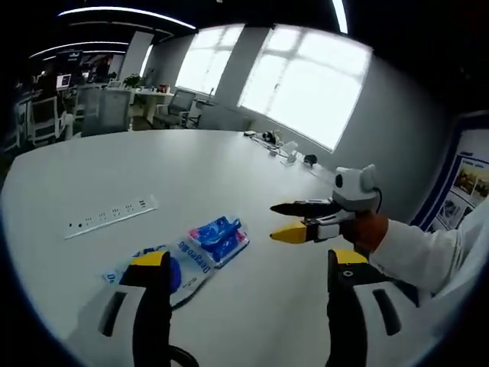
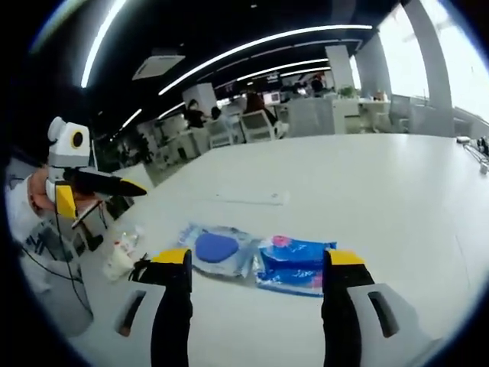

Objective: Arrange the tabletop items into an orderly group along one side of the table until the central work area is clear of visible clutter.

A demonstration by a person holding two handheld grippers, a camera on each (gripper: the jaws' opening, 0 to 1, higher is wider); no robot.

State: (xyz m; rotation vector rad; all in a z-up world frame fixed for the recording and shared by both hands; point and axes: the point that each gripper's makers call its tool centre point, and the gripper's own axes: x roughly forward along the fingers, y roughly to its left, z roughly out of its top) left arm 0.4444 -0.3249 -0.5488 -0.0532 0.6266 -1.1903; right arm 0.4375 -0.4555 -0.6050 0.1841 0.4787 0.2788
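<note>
Left gripper (image 1: 248,264), jaws apart, hovers above two packets lying side by side near the table's (image 1: 229,164) edge: a clear pouch with a blue disc (image 2: 217,248) and a blue-and-pink wipes packet (image 1: 220,238). Right gripper (image 2: 256,264), jaws apart, held over the surface. Left gripper view adds a white power strip (image 1: 111,216); right gripper view, a small bottle (image 2: 122,252) at the edge.

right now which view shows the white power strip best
The left gripper view: the power strip lies flat and unobstructed, its sockets visible. The right gripper view shows it only as a thin, distant sliver farther back.
</note>
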